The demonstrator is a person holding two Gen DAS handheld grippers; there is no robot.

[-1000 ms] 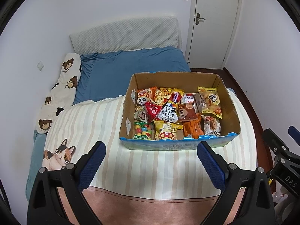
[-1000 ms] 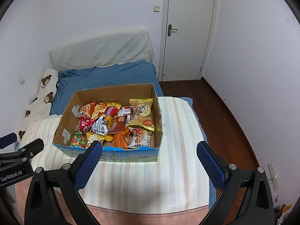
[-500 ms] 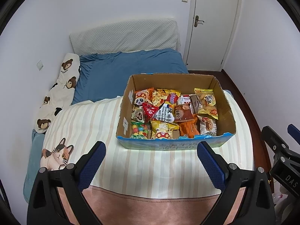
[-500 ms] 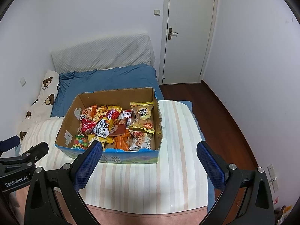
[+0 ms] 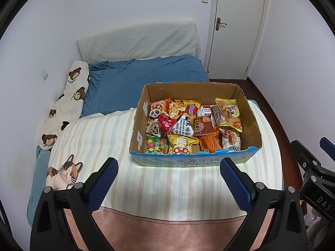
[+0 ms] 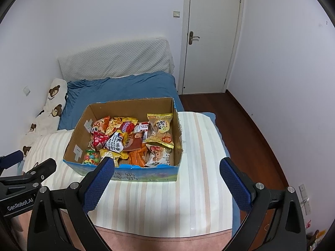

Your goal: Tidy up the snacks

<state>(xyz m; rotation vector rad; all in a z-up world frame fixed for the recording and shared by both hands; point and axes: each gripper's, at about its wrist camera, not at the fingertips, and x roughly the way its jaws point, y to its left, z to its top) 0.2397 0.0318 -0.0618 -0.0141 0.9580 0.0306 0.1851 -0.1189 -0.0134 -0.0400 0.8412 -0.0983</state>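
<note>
Snacks [image 5: 192, 129] fill box [image 5: 194, 163] — striped blanket [image 5: 167, 188] around.

"korean cheese" on a white snack packet [image 5: 185, 128]; "genrobot.ai" on the left tongs [image 6: 19, 202]; "das" on the right tongs [image 5: 323, 201].

Bed [image 5: 146, 79] with a blue sheet, seen from its foot end. A striped cream-and-beige blanket [image 5: 167, 188] covers the near half; a printed cat [image 5: 62, 173] shows at its left corner, and a plain pinkish band [image 5: 178, 230] runs along its nearest edge. An open cardboard box [image 5: 253, 123], blue-printed on its near wall, sits directly on the striped blanket, towards the right side of the bed, with snack packets [image 5: 188, 127] filling its floor. A white bear-print cushion [image 5: 65, 104] lies along the bed's left edge against the wall. A pale quilted pad [image 5: 138, 41] stands at the head end, against the far wall.
</note>
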